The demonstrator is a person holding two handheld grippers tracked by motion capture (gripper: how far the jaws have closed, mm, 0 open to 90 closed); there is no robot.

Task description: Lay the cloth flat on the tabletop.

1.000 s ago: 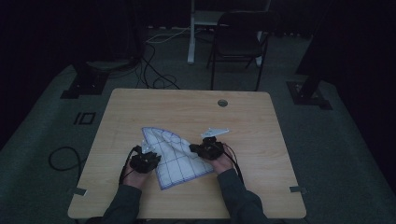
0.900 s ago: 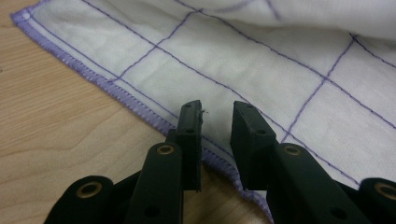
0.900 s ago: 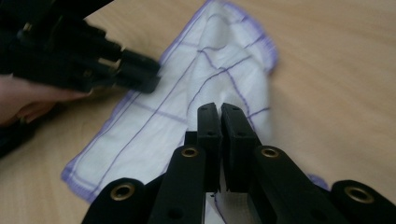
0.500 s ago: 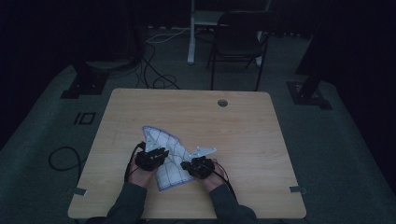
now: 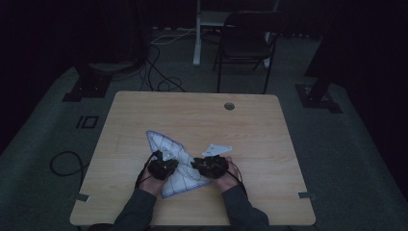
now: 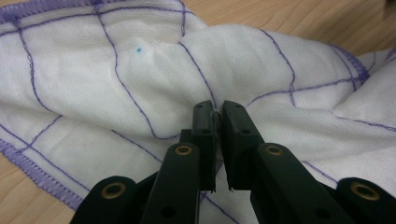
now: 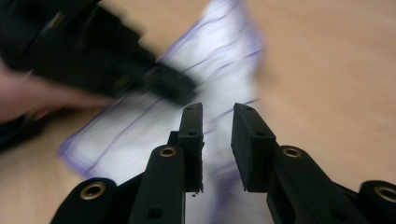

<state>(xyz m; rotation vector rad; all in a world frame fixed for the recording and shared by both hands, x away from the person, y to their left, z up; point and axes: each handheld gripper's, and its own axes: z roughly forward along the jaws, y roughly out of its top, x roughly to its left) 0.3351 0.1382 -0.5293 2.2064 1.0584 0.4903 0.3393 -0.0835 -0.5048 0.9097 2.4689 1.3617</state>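
The white cloth (image 5: 175, 163) with purple grid lines lies rumpled near the table's (image 5: 250, 130) near edge, left of centre, its stitched hem showing. My left gripper (image 6: 218, 122) has its jaws clenched on a pinched fold of it. My right gripper (image 7: 217, 126) hovers over the cloth's right part, jaws parted, grasping nothing. Bare wood spreads toward the far edge and the right side.

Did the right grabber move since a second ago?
Yes. The right gripper came toward the person's table edge and leftward, away from the round hole in the wooden table.
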